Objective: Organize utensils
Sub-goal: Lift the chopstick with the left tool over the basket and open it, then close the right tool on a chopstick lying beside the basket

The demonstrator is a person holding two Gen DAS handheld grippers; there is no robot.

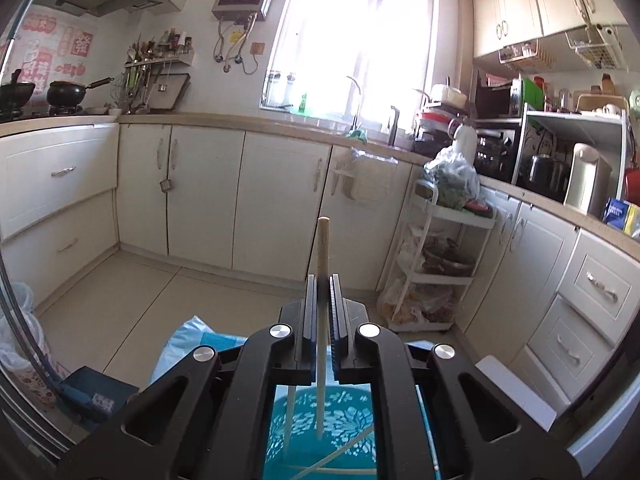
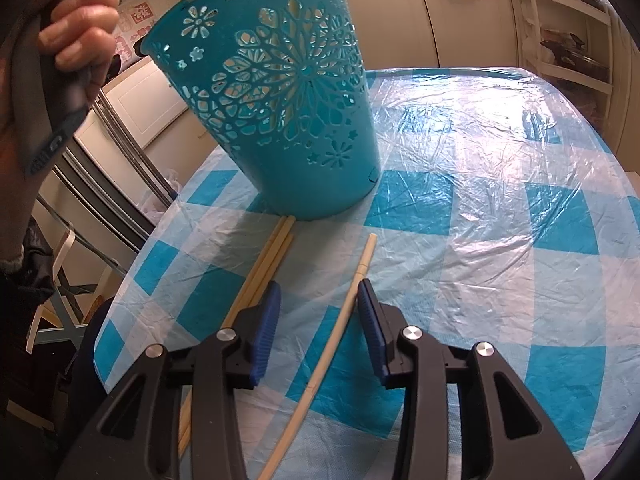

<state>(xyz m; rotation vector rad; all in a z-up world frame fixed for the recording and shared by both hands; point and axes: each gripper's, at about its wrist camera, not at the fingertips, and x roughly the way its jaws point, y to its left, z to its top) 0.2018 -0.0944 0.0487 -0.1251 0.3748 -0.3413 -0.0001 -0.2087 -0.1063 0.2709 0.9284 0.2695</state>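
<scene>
My left gripper [image 1: 323,280] is shut on a pale wooden chopstick [image 1: 323,240] that stands nearly upright, its lower end down inside the teal cut-out basket [image 1: 348,412]. Other chopsticks lie in that basket. In the right wrist view the basket [image 2: 288,112] stands tilted on the checked tablecloth [image 2: 480,200]. My right gripper [image 2: 319,286] is open and low over the table. A single chopstick [image 2: 362,264] lies between its fingers, close to the right pad and not pressed. A pair of chopsticks [image 2: 272,252] lies just left of the left finger.
A hand [image 2: 76,28] holds the left gripper's handle at the upper left, above the basket. The table's near-left edge [image 2: 104,320] drops off beside a chair. White cabinets [image 1: 200,200] and a shelf trolley [image 1: 436,264] stand beyond the table.
</scene>
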